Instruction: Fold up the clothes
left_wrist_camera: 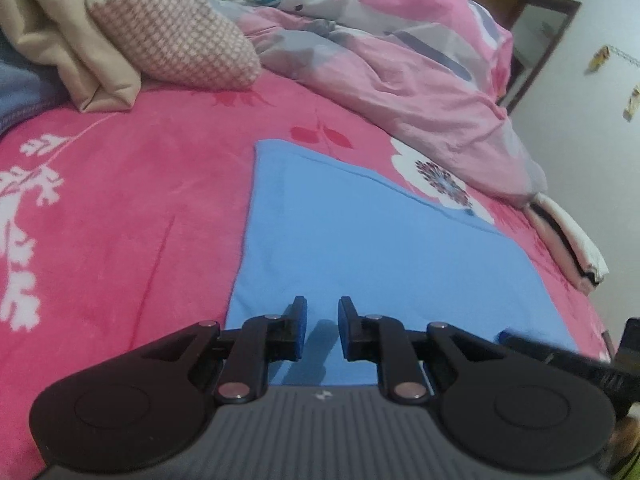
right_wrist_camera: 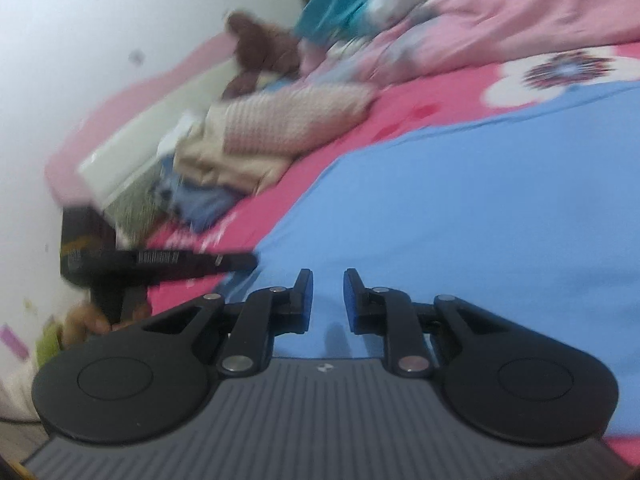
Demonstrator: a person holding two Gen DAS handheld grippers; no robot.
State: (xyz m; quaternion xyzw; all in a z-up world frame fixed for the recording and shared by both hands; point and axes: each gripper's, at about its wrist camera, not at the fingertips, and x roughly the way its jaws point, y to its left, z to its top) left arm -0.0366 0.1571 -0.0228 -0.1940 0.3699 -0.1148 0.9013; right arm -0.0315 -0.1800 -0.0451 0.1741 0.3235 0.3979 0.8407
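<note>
- Blue cloth (left_wrist_camera: 360,248): lies flat and smooth on the pink bed cover (left_wrist_camera: 120,208), its far corner just beside the white flower print (left_wrist_camera: 440,180).
- Left tool (left_wrist_camera: 322,326): poised over the near edge of the blue cloth; its jaws stand a small gap apart, with nothing between them.
- Right tool (right_wrist_camera: 328,298): also over the blue cloth, jaws slightly apart and empty; it shows at the lower right edge of the left wrist view.
- Checked garment (left_wrist_camera: 172,36) and beige garment (left_wrist_camera: 72,40): heaped together, well apart from the blue cloth, toward the far left.
- Pink quilt (left_wrist_camera: 420,80): bunched beyond the blue cloth.
- Brown soft toy (right_wrist_camera: 260,52): behind the heap, blurred.
</note>
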